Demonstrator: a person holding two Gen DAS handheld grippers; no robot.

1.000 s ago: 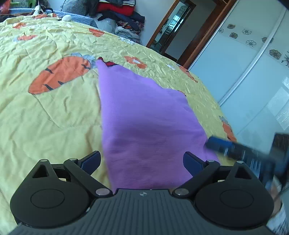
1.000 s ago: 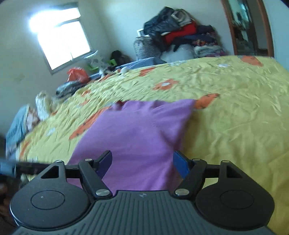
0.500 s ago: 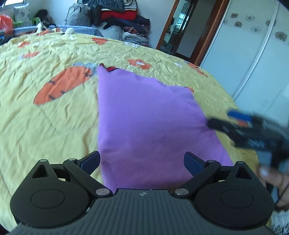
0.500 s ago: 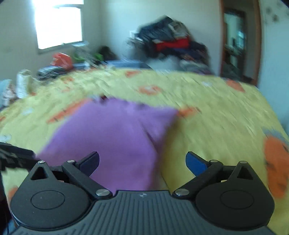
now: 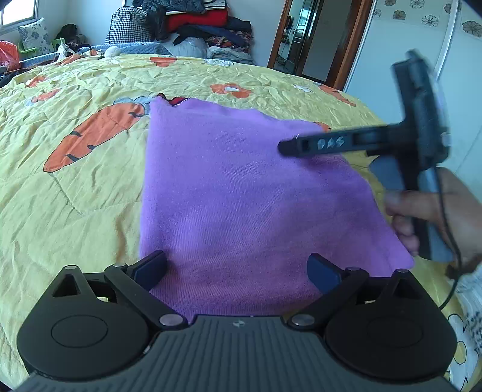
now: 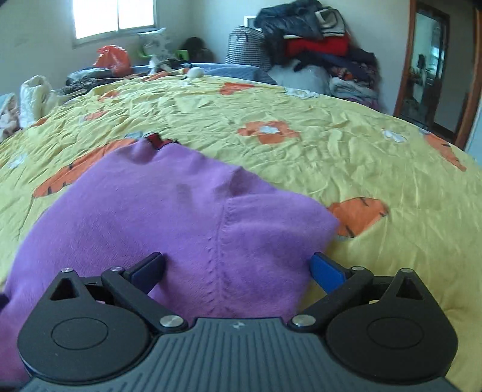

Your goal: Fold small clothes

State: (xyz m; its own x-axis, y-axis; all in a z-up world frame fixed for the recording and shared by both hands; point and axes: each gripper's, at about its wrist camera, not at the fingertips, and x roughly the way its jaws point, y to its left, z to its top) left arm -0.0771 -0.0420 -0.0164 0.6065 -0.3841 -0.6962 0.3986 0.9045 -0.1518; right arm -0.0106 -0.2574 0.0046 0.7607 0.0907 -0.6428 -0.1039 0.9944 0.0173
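Note:
A purple knit garment (image 5: 241, 193) lies folded flat on the yellow carrot-print bedspread (image 5: 75, 181), with a red collar edge at its far end. My left gripper (image 5: 238, 268) is open and empty over the garment's near edge. My right gripper (image 6: 238, 268) is open and empty above the garment's right part (image 6: 186, 217), where a sleeve seam shows. In the left wrist view the right gripper (image 5: 289, 147) reaches in from the right, held by a hand, above the garment's right side.
A pile of clothes and bags (image 5: 192, 27) stands beyond the bed's far edge. An open doorway (image 5: 304, 39) is at the back right, with a white wardrobe (image 5: 391, 60) beside it. A window (image 6: 114, 15) and an orange bag (image 6: 113, 58) are at the far left.
The right gripper has swung up and in over the garment's right side. The left gripper has tilted up and drawn back slightly. Both stayed open.

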